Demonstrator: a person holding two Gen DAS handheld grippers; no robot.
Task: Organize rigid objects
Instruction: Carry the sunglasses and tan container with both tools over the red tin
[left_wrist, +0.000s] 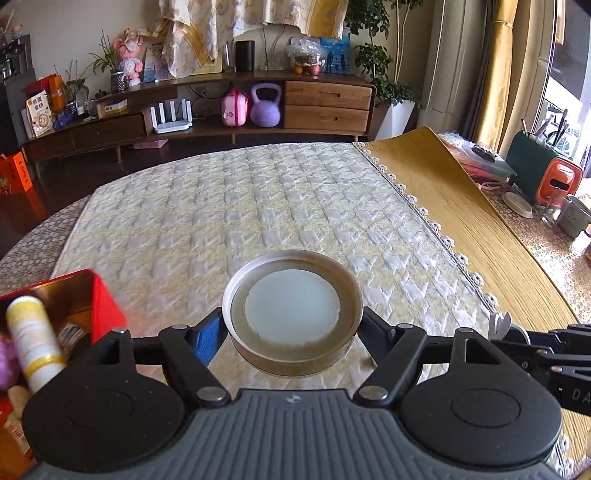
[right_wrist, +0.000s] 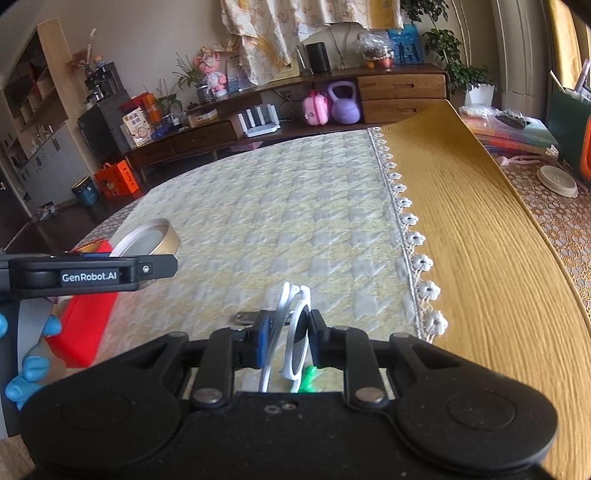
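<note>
My left gripper (left_wrist: 293, 332) is shut on a round metal tin lid (left_wrist: 293, 314) with a white liner, held level above the quilted cloth. The lid (right_wrist: 147, 238) and the left gripper also show at the left of the right wrist view. An open red tin box (left_wrist: 88, 306) at the lower left holds a white-and-yellow bottle (left_wrist: 35, 339) and other small items; the box (right_wrist: 85, 321) lies under the left gripper. My right gripper (right_wrist: 286, 341) is shut on white-framed sunglasses (right_wrist: 295, 332), held upright above the cloth. The right gripper shows at the right edge of the left wrist view (left_wrist: 546, 350).
A pale quilted cloth (left_wrist: 240, 214) covers the round table, with a yellow mat (left_wrist: 461, 206) to its right. At the far right stand a green holder (left_wrist: 532, 162), an orange device (left_wrist: 557, 181), a small dish (left_wrist: 517, 205) and a mug (left_wrist: 572, 218). A wooden sideboard (left_wrist: 221, 107) stands behind.
</note>
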